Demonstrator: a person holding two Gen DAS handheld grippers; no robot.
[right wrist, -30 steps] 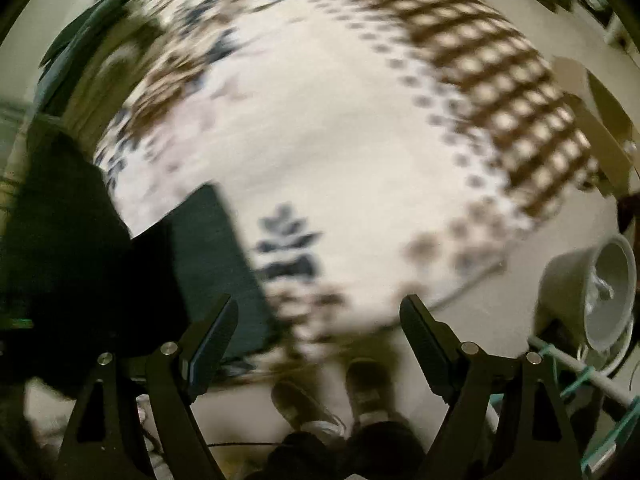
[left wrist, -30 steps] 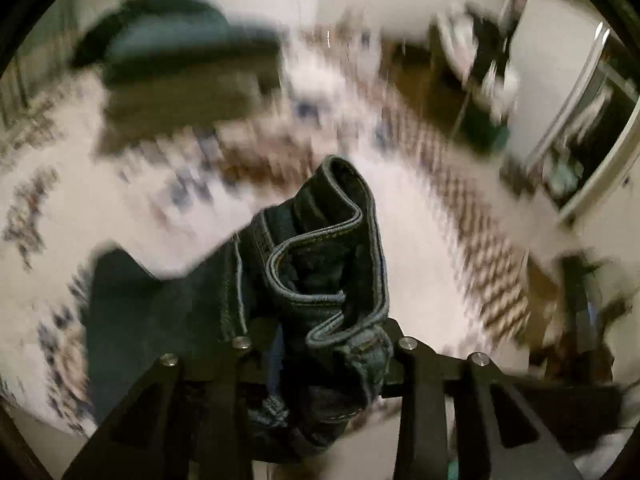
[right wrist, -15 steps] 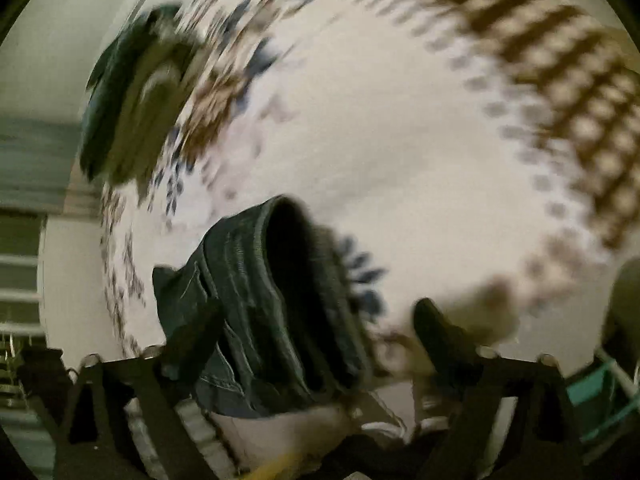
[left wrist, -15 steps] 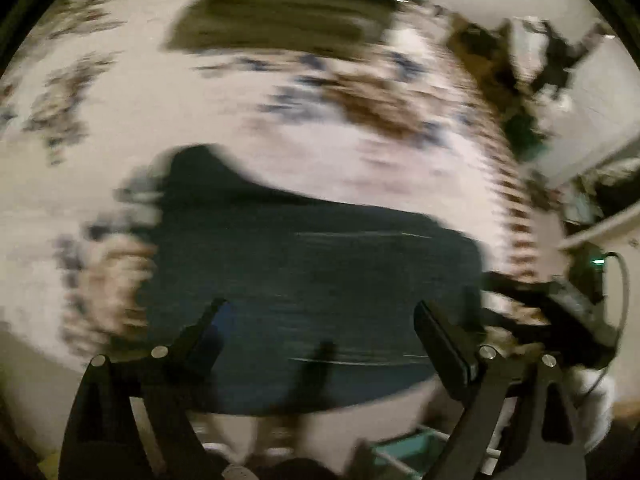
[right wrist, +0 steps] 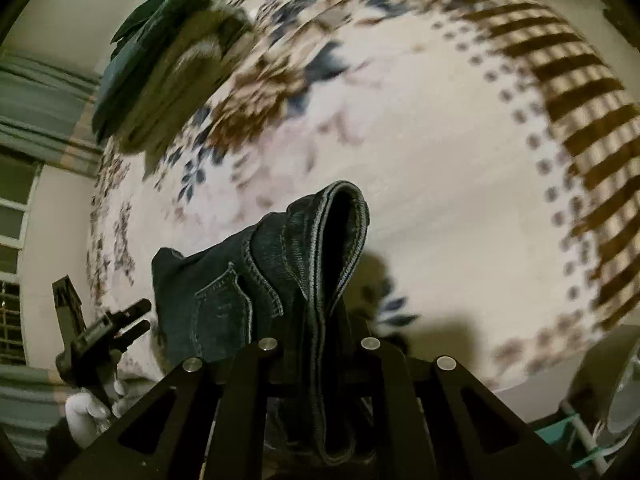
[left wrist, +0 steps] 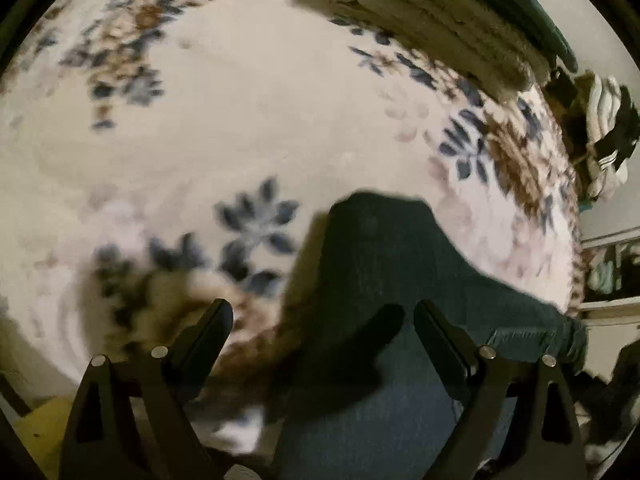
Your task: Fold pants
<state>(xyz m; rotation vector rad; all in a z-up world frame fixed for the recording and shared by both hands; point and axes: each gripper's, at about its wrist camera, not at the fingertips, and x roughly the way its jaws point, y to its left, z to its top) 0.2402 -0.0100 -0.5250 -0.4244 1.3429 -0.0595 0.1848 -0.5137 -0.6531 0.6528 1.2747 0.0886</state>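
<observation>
Fingers, right gripper: closing, clamped on a bunched denim hem of the pants, the fabric pinched upright between them, apparently so that end can be carried over for a fold.

Fingers, left gripper: spread wide, holding nothing, poised over the dark cloth; likely seeking the next corner to pinch.

Pants: dark jeans, lying on the floral rug, toward its near edge, one end lifted clear of it by the right gripper. Pocket side faces up.

Stack of folded clothes: at the rug's far edge, well apart, seemingly finished pieces set aside.

Hand: pale-gloved, carrying the left gripper beside the pants.
</observation>
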